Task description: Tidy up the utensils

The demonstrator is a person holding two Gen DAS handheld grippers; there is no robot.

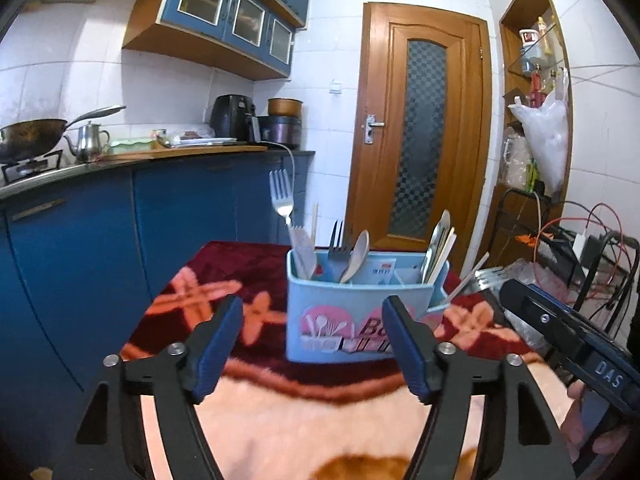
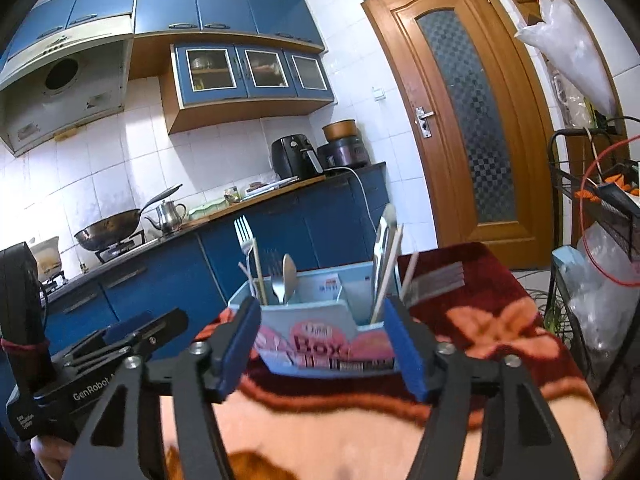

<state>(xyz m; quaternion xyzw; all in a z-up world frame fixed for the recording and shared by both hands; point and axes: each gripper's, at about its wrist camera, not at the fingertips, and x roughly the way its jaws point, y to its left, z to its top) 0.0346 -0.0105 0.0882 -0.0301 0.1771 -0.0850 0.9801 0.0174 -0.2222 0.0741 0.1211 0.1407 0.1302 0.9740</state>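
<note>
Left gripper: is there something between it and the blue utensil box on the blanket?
Nothing visible. The left gripper is open, and only bare blanket lies between it and the utensil box ahead.

A light blue utensil box (image 1: 360, 320) stands upright on a tabletop (image 1: 224, 280) covered with a red and pink flowery blanket. It has pink pictures and the word "Box" on its front (image 2: 320, 346). Inside, walls split it into parts. In the left part, a tall silver fork (image 1: 282, 196) sticks up highest, prongs up, with a pale stick (image 1: 315, 218) near it. A darker fork (image 1: 338, 246) and a spoon (image 1: 356, 256) lean beside them, bowl up. In the right part, pale flat utensils (image 1: 440, 244) and sticks lean to the right. Some silver forks (image 2: 436, 280) lie on the blanket just to the right of the box, and a thin stick (image 2: 409, 274) stands beside them
</note>
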